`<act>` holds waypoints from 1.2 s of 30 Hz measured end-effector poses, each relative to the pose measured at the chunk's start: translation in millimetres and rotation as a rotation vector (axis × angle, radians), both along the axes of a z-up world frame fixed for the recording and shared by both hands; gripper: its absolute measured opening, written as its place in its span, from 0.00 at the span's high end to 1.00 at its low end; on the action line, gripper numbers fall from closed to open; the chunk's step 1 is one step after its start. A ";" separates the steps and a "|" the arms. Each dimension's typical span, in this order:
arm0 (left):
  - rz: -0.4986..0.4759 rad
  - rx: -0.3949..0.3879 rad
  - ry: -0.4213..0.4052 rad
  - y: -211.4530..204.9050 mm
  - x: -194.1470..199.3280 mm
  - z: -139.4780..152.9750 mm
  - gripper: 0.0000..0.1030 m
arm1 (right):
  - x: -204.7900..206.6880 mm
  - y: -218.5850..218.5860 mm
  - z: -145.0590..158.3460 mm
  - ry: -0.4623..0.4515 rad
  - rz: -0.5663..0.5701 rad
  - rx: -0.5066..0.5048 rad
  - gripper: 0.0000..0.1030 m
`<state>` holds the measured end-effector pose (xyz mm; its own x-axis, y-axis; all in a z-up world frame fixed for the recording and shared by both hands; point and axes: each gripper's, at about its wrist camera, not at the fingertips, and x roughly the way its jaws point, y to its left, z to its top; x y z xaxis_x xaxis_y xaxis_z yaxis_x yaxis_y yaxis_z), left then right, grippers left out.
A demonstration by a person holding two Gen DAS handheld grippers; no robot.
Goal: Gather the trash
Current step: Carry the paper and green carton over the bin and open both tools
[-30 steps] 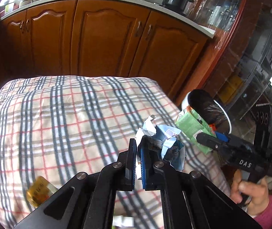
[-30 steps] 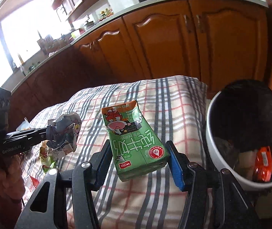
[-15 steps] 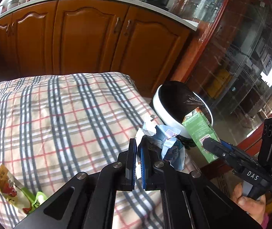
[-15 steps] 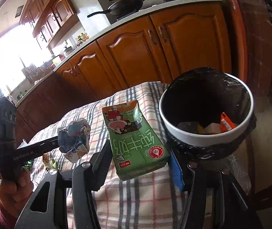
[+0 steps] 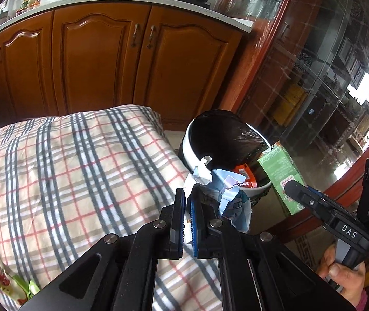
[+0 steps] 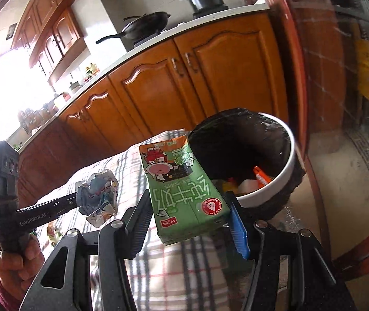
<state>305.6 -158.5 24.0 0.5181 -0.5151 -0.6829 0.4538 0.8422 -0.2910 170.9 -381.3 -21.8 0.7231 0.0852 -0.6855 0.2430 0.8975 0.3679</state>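
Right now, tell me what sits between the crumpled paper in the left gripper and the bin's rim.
Nothing solid. In the left wrist view, the crumpled paper, clamped in the left gripper, hangs just past the checked blanket's edge, overlapping the bin rim.

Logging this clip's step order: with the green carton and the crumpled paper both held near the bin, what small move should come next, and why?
Probably carry the right gripper a little further over the trash bin and open its jaws. The green carton is clamped near the rim, and the bin's open mouth already holds trash. The crumpled paper can follow.
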 end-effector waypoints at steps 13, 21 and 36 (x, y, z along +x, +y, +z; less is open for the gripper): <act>-0.026 0.022 -0.002 -50.1 38.9 5.1 0.97 | 11.4 -35.8 -0.7 0.017 -0.053 -0.046 0.46; -0.037 0.057 -0.009 -78.3 57.7 3.4 0.97 | 27.4 -54.7 -8.4 0.045 -0.061 -0.057 0.46; -0.048 0.126 0.030 -126.5 93.1 -17.5 0.96 | 59.7 -74.4 -28.9 0.120 -0.040 -0.088 0.46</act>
<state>398.7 -285.0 6.5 0.4727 -0.4480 -0.7588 0.4874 0.8503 -0.1984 230.6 -455.7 -50.7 0.6371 -0.0063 -0.7708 0.3164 0.9140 0.2540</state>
